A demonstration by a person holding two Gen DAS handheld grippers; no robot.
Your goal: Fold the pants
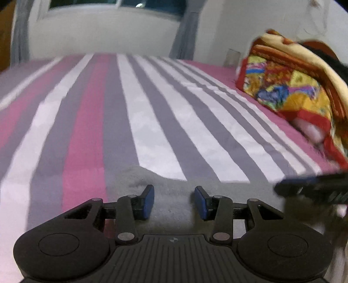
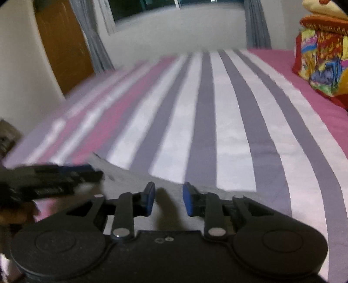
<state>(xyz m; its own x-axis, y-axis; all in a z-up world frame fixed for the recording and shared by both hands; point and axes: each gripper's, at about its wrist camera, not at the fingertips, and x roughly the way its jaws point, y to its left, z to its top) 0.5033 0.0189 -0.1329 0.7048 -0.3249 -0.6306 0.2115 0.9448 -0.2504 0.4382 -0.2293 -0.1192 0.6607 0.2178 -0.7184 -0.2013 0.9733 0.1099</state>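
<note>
The grey pants (image 1: 174,196) lie at the near edge of the bed (image 1: 152,108), right under both my grippers. My worry: the soft cloth could bunch or slip aside if I close on a single layer, leaving a crooked fold. My left gripper (image 1: 174,201) and right gripper (image 2: 169,200) both hang partly open over the fabric, pads clear, holding nothing.

Pretty clearly someone's bedroom at home: a big bed (image 2: 228,122) with a pink, grey and white striped sheet fills most of the view. There's a window (image 2: 165,8) with grey curtains (image 2: 257,26) behind it, a wooden door (image 2: 65,43), and colourful folded blankets (image 1: 293,87) stacked on one side.
</note>
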